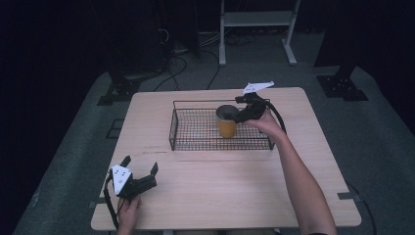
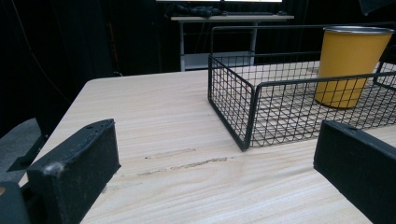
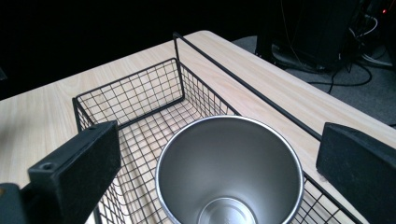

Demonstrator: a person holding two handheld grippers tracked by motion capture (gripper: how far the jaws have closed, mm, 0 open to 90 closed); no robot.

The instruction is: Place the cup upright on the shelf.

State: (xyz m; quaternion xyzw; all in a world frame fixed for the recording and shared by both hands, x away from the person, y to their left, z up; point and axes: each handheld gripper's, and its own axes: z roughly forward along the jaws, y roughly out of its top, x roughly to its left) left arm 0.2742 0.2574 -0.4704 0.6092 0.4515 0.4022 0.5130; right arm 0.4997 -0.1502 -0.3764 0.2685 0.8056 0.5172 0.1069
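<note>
Yellow steel cup (image 1: 227, 122) stands upright in wire basket (image 1: 195, 142) toward the table's far right edge; right gripper (image 1: 241, 113) spread above its rim; likely light, rigid, slick—pinch the wall just below the rim.

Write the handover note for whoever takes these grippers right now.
Left gripper: open, holding nothing, low at the near left of the table.
Right gripper: open, jaws either side of the yellow cup, just above its rim; whether they touch it cannot be told.
The cup stands upright inside the black wire basket, towards its right half.
Done: cup is in the basket.
Left: probably either withdraw the right gripper or close on the cup; which one is unclear.
</note>
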